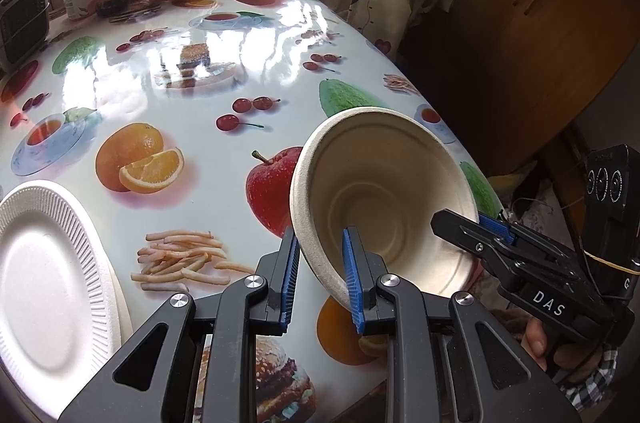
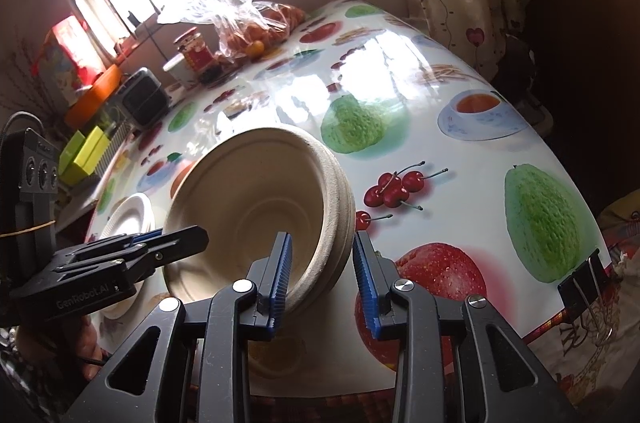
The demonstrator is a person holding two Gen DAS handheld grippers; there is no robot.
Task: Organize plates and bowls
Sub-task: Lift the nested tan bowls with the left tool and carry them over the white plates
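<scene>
1. Beige moulded-pulp bowls, nested so that at least two rims show, are held tilted above the fruit-print counter, mouths facing the person.

2. The left gripper straddles the stack's left rim. Its jaws are narrow, one blue pad outside the wall and one inside. The inner pad lies against the wall, while a slight gap shows at the outer pad, so a firm clamp is likely but not certain.

3. The right gripper straddles the opposite rim. Its jaws are also narrow, one pad inside the bowl, the other outside with a sliver of space showing. Whether it truly presses cannot be told.

4. The key relation is that each rim sits between a pair of jaws, on opposite sides of the stack. The bowls' axis leans back toward the person. Both hands are equally near, so the likely next step is pulling the bowls apart or carrying the stack together.

5. Only the left wrist view shows the white ribbed foam plates large, at the counter's near-left edge, well apart from the bowls. The right wrist view shows them small and distant.

6. Only the right wrist view shows the stacked rims' layered edges, and a black binder clip on the counter's edge.
</scene>
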